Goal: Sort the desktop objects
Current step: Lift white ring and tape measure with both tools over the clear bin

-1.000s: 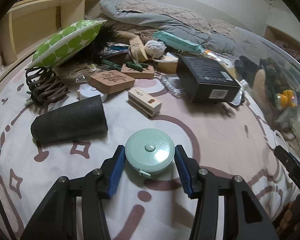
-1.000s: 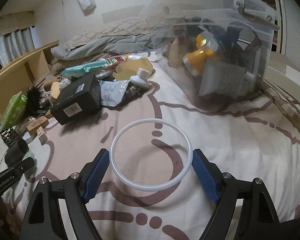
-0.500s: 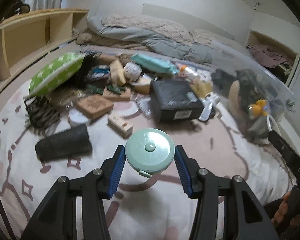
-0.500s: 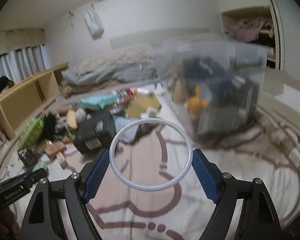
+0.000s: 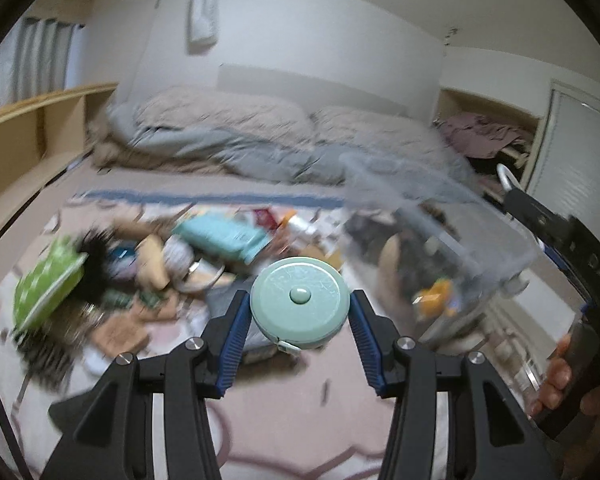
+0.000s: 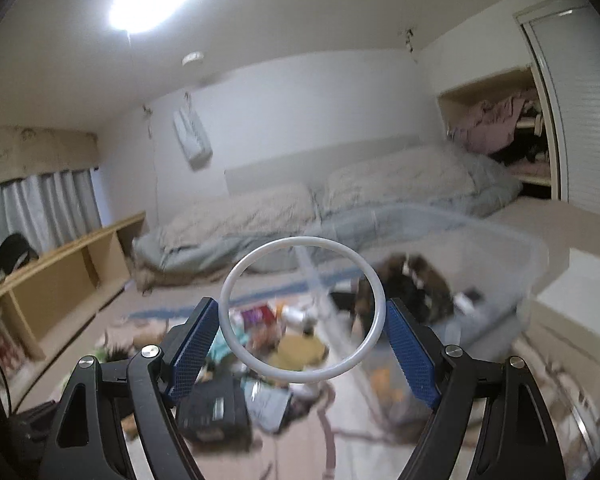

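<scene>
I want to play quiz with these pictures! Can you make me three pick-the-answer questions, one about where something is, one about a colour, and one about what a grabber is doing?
1. Where is the clear plastic bin in the left wrist view?
A. right of the round tape measure
B. on the wooden shelf
C. under the grey duvet

2. What colour is the round tape measure?
A. orange
B. mint green
C. black

3. What is the right gripper doing?
A. hanging open with nothing in it
B. pinching a black box
C. holding a white ring

Answers:
1. A, the bin sits on the right side of that view, past the tape measure.
2. B, its whole case is pale mint green between the blue pads of the left gripper.
3. C, the white ring spans the gap between the two blue pads, up off the bed.
</scene>
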Demonstrator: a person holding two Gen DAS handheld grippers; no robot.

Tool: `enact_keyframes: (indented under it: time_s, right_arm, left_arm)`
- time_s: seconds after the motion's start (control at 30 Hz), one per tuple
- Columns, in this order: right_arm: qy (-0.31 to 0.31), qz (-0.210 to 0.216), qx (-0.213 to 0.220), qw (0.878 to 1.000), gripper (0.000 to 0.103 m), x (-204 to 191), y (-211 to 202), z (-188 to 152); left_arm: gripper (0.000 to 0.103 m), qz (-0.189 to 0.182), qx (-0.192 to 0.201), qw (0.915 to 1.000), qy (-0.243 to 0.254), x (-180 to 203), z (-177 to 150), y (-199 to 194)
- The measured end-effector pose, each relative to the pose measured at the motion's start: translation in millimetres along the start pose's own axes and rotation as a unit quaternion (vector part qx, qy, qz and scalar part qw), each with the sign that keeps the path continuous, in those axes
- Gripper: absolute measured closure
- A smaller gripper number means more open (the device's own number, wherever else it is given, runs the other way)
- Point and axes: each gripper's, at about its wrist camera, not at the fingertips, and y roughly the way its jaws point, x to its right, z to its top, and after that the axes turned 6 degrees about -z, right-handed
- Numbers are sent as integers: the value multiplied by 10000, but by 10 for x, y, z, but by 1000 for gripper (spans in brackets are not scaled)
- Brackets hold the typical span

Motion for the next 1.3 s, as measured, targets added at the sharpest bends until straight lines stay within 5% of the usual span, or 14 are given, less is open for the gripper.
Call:
enact_keyframes:
  time_s: [0.33,0.87,1.3]
  right_arm:
    - [-18,-361,611,9975,19,379,153,429]
    - [644,-694,223,9953,19,1157,439,294]
    - [677,-747,115,9948,19,1234,475,248]
  left_arm:
    - [53,-668,124,9970,359,571,609,425]
    - [53,-1157,-447,9892,787,1402,1242,1403]
    - [53,-596,-1243,9862,917,1539,1621,2368]
